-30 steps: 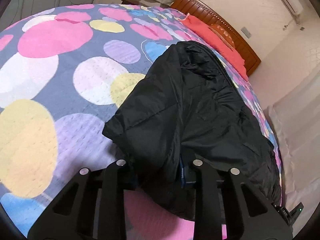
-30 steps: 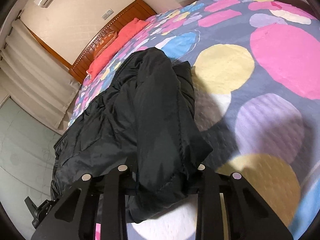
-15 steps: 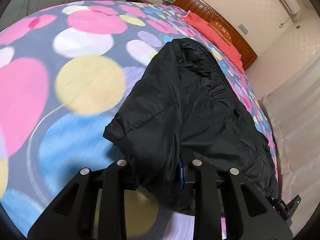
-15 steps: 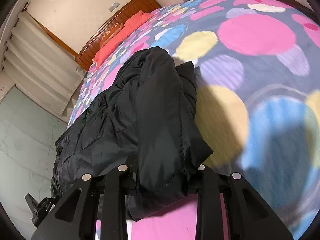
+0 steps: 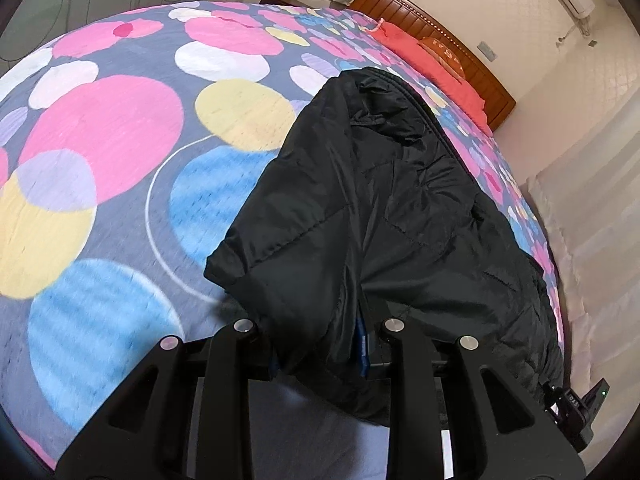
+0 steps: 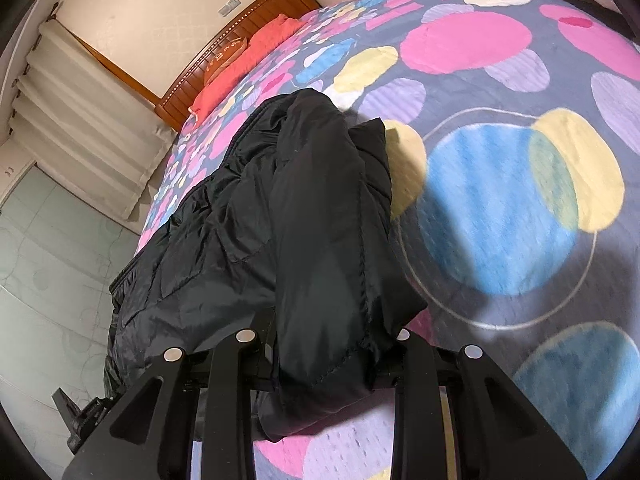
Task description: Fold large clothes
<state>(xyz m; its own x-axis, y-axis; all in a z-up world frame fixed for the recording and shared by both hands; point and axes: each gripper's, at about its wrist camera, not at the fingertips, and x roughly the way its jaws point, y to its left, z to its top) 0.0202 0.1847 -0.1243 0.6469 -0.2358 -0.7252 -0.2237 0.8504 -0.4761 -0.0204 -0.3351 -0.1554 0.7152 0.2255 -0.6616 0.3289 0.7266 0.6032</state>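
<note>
A large black padded jacket [image 5: 360, 208] lies stretched lengthwise on a bed with a spotted quilt [image 5: 120, 140]. My left gripper [image 5: 320, 344] is shut on the near edge of the jacket, whose fabric bunches between its fingers. My right gripper [image 6: 324, 356] is shut on another part of the same jacket [image 6: 304, 216], with a thick fold hanging over its fingers. Both grippers hold the near end a little above the quilt. The fingertips are hidden by fabric.
Red pillows [image 5: 432, 60] lie against a wooden headboard [image 5: 472, 64] at the far end. The bed's edge runs beside pale curtains [image 6: 88, 120]. The other gripper's black tip shows at the bed's side [image 5: 576, 400]. Bare quilt [image 6: 520, 200] spreads beside the jacket.
Both grippers have slid sideways across the quilt with the jacket held; the spot pattern underneath has shifted. The grip on the jacket is unchanged.
</note>
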